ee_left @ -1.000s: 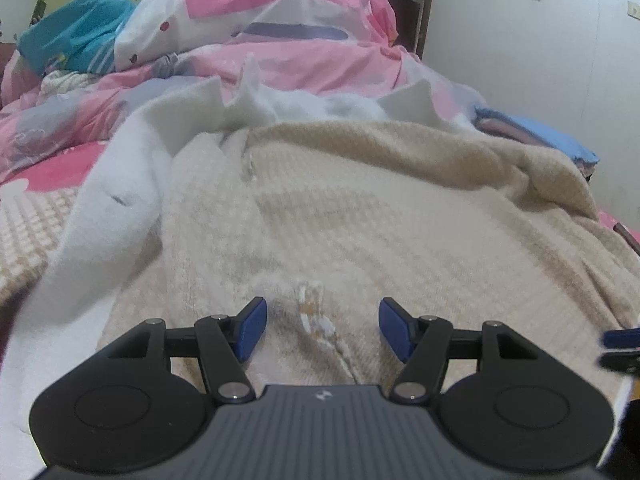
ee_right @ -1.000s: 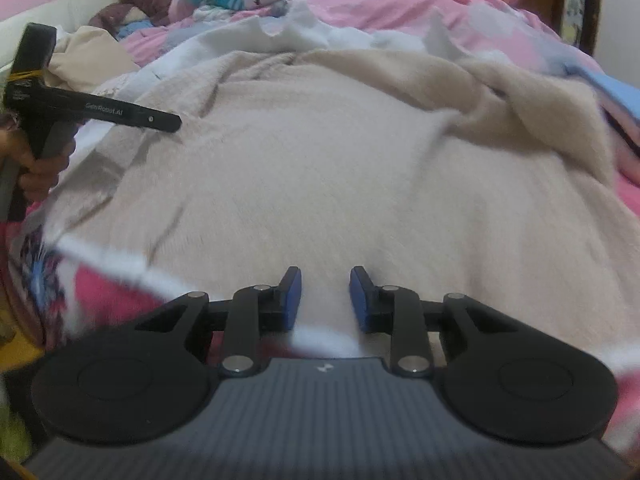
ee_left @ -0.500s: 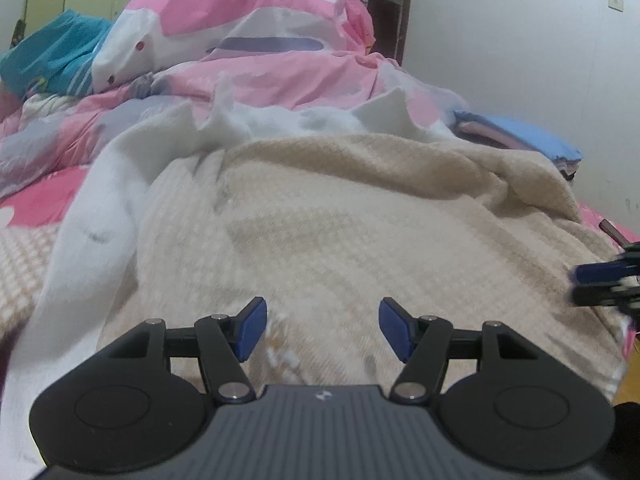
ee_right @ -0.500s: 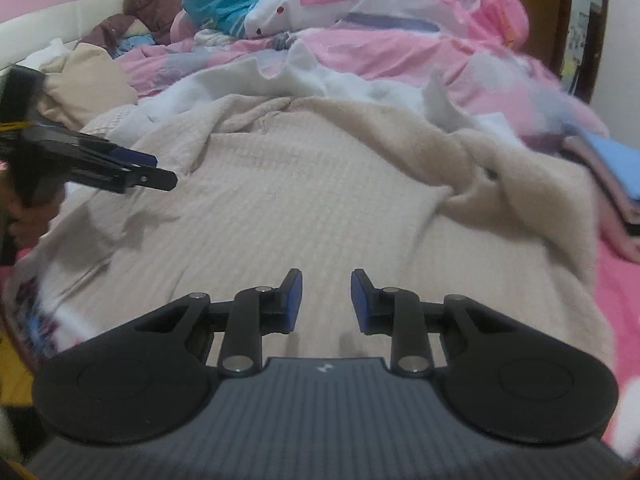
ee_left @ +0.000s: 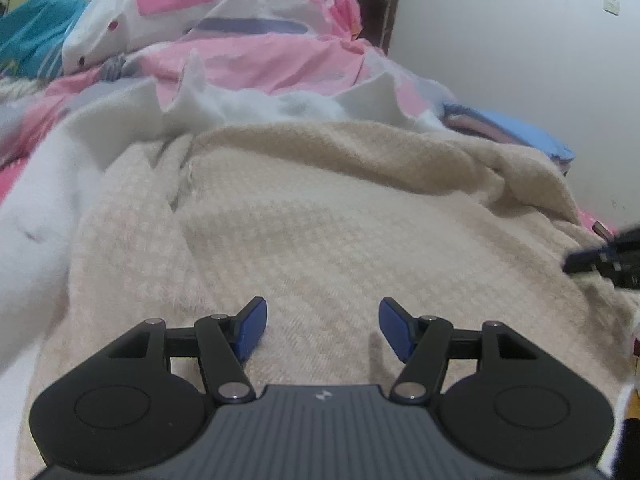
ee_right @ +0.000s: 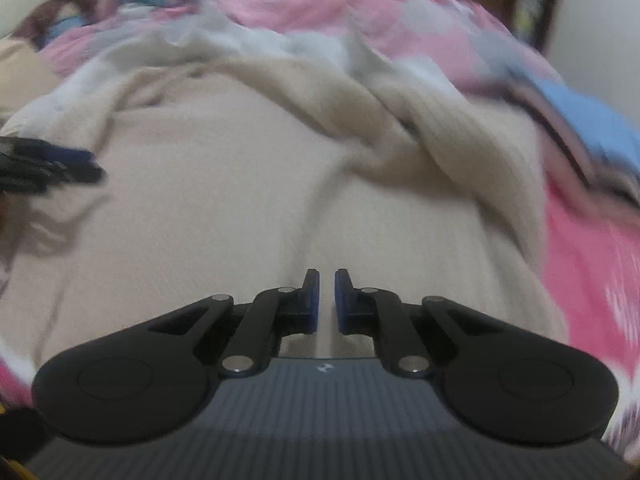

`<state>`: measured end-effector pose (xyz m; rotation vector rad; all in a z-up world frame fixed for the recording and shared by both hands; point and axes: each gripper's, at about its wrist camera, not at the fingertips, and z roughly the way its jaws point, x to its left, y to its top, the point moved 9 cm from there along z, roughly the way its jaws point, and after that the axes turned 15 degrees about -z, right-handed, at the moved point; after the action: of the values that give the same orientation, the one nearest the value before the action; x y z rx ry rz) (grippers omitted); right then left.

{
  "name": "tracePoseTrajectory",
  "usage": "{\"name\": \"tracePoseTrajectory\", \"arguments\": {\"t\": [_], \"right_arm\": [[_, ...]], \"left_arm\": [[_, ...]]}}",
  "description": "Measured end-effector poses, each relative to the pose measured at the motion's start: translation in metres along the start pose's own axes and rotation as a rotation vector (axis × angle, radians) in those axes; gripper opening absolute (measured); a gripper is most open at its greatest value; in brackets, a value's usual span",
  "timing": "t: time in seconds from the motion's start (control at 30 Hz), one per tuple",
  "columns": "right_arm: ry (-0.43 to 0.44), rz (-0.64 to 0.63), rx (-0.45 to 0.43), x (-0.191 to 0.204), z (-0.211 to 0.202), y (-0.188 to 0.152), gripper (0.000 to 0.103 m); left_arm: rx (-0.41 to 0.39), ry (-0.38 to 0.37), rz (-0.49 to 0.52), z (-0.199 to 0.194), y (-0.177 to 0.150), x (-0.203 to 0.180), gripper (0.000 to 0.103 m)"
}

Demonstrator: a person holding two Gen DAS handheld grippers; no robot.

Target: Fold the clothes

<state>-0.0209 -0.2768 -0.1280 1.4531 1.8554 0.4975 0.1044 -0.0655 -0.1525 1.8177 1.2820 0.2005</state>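
A large beige knit garment (ee_left: 340, 220) lies spread over the bed, with a bunched ridge along its far and right sides (ee_right: 420, 128). My left gripper (ee_left: 322, 320) hovers open just above the near part of the garment, with nothing between its blue pads. My right gripper (ee_right: 327, 300) is closing at the garment's near edge. Only a narrow slit is left between its jaws, beige cloth fills that slit, and a crease runs up from it. Each gripper shows in the other's view: the right (ee_left: 600, 258), the left (ee_right: 52, 164).
White fleecy cloth (ee_left: 40, 200) lies under the garment at the left and back. A pink patterned duvet (ee_left: 240, 20) is heaped behind. A folded blue and pink stack (ee_left: 512, 132) sits at the right by the wall. Teal cloth (ee_left: 32, 36) is far left.
The right jaws have gone from partly open to nearly shut while that gripper moved over the garment. The left gripper shifted sideways and stayed open.
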Motion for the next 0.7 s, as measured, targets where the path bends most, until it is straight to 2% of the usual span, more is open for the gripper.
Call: {"name": "tracePoseTrajectory", "arguments": {"t": [0.1, 0.2, 0.3, 0.4, 0.47, 0.6, 0.7], "right_arm": [[0.027, -0.084, -0.047, 0.015, 0.032, 0.04, 0.007], [0.027, -0.119, -0.038, 0.011, 0.074, 0.06, 0.005], [-0.116, -0.145, 0.088, -0.032, 0.123, 0.039, 0.005], [-0.142, 0.008, 0.109, -0.073, 0.121, 0.032, 0.004], [-0.162, -0.022, 0.098, -0.074, 0.11, 0.044, 0.006], [0.03, -0.055, 0.014, -0.036, 0.113, 0.094, 0.007], [0.183, -0.042, -0.016, -0.006, 0.15, 0.134, 0.007]], "left_arm": [[0.011, 0.001, -0.016, 0.004, -0.007, 0.007, 0.064], [0.002, -0.009, -0.025, 0.005, -0.011, 0.012, 0.064], [-0.008, -0.025, -0.034, 0.005, -0.012, 0.014, 0.066], [-0.015, -0.053, -0.051, 0.005, -0.013, 0.015, 0.068], [-0.018, -0.072, -0.065, 0.004, -0.013, 0.017, 0.071], [-0.022, -0.083, -0.076, 0.003, -0.013, 0.018, 0.071], [-0.028, -0.09, -0.076, 0.003, -0.014, 0.018, 0.073]]}}
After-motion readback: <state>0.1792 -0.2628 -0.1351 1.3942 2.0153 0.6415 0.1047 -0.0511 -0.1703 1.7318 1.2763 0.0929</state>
